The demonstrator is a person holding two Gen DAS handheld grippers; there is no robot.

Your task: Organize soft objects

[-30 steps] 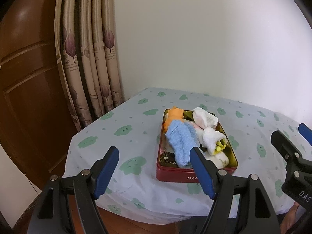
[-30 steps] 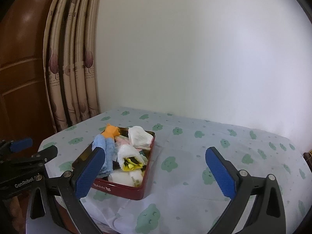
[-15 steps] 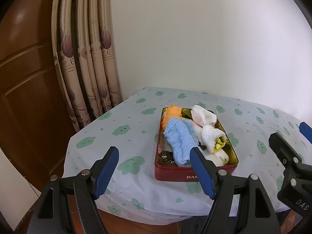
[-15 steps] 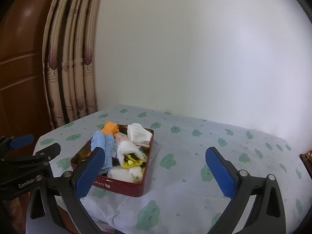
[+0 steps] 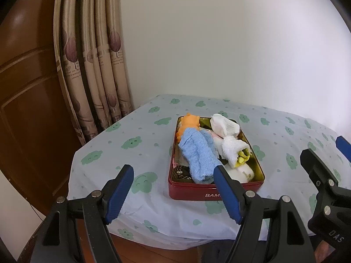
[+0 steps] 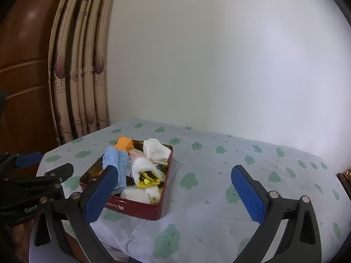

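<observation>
The right hand-held gripper (image 6: 175, 194) hangs with its blue pads spread wide, holding nothing. Ahead and to its left, a red tin (image 6: 140, 206) sits on the cloud-print desk (image 6: 219, 197), packed with a blue sock (image 6: 118, 164), an orange toy (image 6: 124, 143) and white socks (image 6: 156, 151). The left hand-held gripper (image 6: 43, 164) shows at far left.
</observation>
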